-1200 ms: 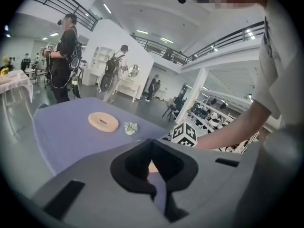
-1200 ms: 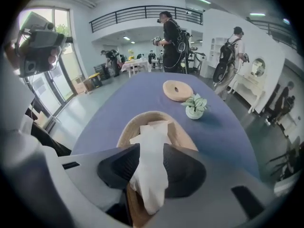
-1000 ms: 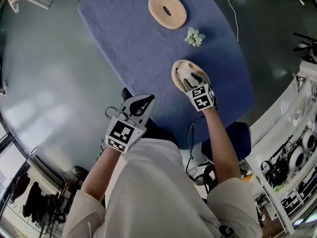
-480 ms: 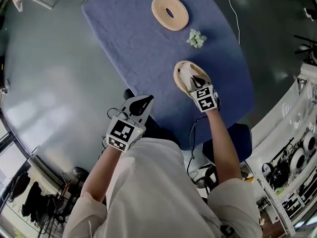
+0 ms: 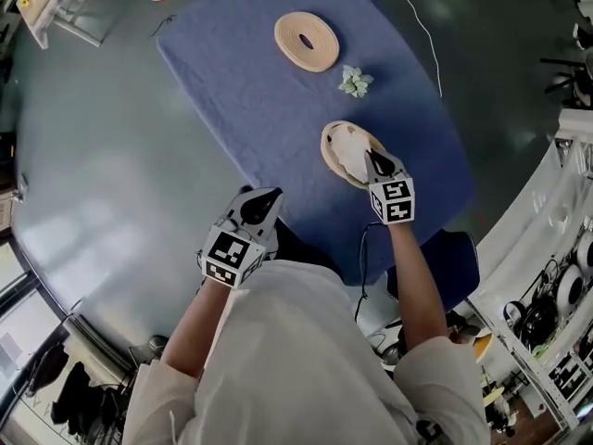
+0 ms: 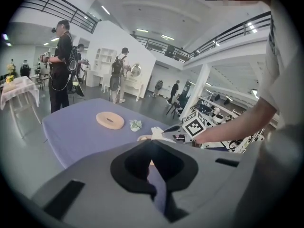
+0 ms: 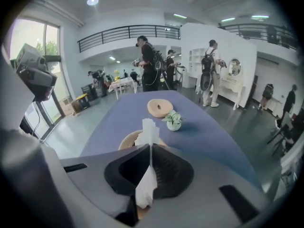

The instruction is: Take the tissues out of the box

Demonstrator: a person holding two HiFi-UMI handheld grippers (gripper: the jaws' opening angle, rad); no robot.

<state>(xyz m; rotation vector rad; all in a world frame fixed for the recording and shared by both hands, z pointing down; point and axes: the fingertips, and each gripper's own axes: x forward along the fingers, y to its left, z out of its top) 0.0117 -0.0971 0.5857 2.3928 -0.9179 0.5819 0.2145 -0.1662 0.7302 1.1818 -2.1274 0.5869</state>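
Tissue pinched at the box; the pull-out looks to come next.
It stands upright from the box on the bench's near side, long axis vertical, tip up. Right gripper jaws are clamped on it, so a straight upward lift seems called for. Left gripper jaws are together, empty, well apart.

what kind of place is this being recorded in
Probably a big open indoor hall used as a lab or recording space: a railed upper balcony runs round it, a standing person wears strapped-on gear, and white shelves of equipment sit beside the blue-clothed table.
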